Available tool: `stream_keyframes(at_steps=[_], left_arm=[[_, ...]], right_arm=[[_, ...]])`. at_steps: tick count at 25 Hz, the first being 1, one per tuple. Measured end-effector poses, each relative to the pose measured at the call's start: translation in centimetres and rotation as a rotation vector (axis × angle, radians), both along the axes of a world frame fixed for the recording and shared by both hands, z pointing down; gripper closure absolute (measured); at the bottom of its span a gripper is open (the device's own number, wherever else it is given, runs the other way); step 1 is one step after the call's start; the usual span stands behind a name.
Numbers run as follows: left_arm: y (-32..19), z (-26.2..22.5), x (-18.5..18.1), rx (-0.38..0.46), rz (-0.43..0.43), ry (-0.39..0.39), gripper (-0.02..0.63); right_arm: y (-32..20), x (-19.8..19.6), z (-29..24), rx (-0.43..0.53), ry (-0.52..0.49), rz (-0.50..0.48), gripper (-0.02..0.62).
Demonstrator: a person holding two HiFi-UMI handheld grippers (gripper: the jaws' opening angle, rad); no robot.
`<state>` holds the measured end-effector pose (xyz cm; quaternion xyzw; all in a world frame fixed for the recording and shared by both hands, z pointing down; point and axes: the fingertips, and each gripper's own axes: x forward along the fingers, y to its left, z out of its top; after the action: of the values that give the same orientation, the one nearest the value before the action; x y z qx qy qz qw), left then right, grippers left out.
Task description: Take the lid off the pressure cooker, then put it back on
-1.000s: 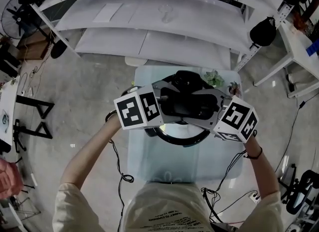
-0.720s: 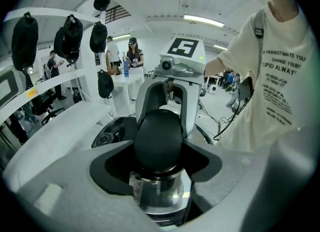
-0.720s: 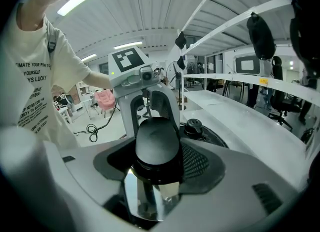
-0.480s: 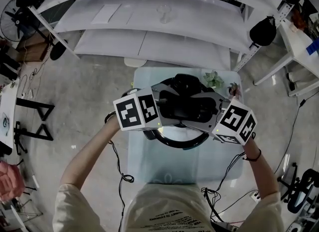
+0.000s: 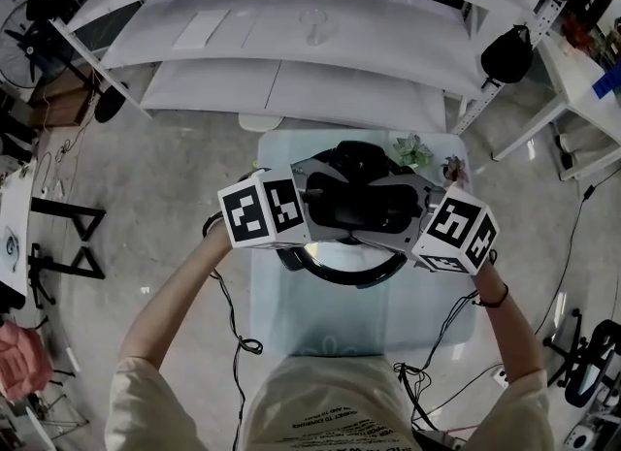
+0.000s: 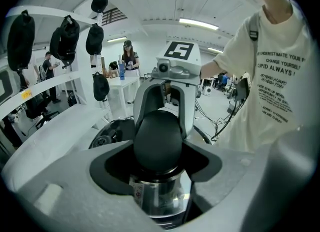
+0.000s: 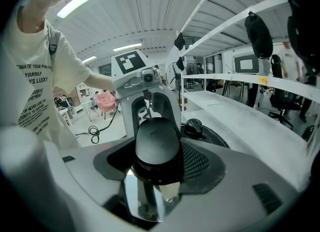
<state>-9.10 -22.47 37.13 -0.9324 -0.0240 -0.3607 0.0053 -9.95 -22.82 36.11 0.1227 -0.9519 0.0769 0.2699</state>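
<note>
The pressure cooker stands on a small glass table [image 5: 291, 318]. Its lid [image 5: 361, 163] is dark and domed, with a black handle bar [image 5: 357, 205] across it. My left gripper [image 5: 312, 209] is shut on the bar's left end [image 6: 157, 143] and my right gripper [image 5: 419, 214] on its right end [image 7: 157, 146]. Each rounded end sits deep between the white jaws. The pot's shiny rim [image 5: 340, 270] shows on the near side, under the bar. The lid lies shifted toward the far side. Whether it rests on the pot I cannot tell.
Small green decorations [image 5: 412, 151] sit on the table's far right corner. White curved shelves [image 5: 291, 51] run behind the table. Cables [image 5: 243, 342] hang beside the person's body. Black caps [image 6: 100, 86] hang from the shelf frame.
</note>
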Motion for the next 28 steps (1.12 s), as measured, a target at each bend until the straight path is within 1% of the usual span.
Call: stream_keyframes(at_steps=[9,13,18,22,28], left_arm=[[-0.02,-0.15,0.03,0.012,0.009,0.019,0.316],[0.07,-0.21,0.17,0.02,0.011,0.013,0.316],[-0.04,-0.19,0.14,0.032,-0.005,0.007,0.316],[-0.07,-0.13,0.25,0.034,-0.014,0.011,0.316],[-0.13,-0.29,0.27,0.04,-0.057,0.042,0.316]], right_arm=[[-0.03,0.06,-0.09,0.015,-0.007,0.016,0.321],[0.05,0.19,-0.13,0.018,-0.011,0.013,0.321],[-0.03,0.16,-0.07,0.017,-0.02,-0.011,0.321],[-0.04,0.31,-0.01,0.02,-0.02,-0.006,0.321],[-0.02,0.58,-0.07,0.02,-0.019,0.006,0.321]])
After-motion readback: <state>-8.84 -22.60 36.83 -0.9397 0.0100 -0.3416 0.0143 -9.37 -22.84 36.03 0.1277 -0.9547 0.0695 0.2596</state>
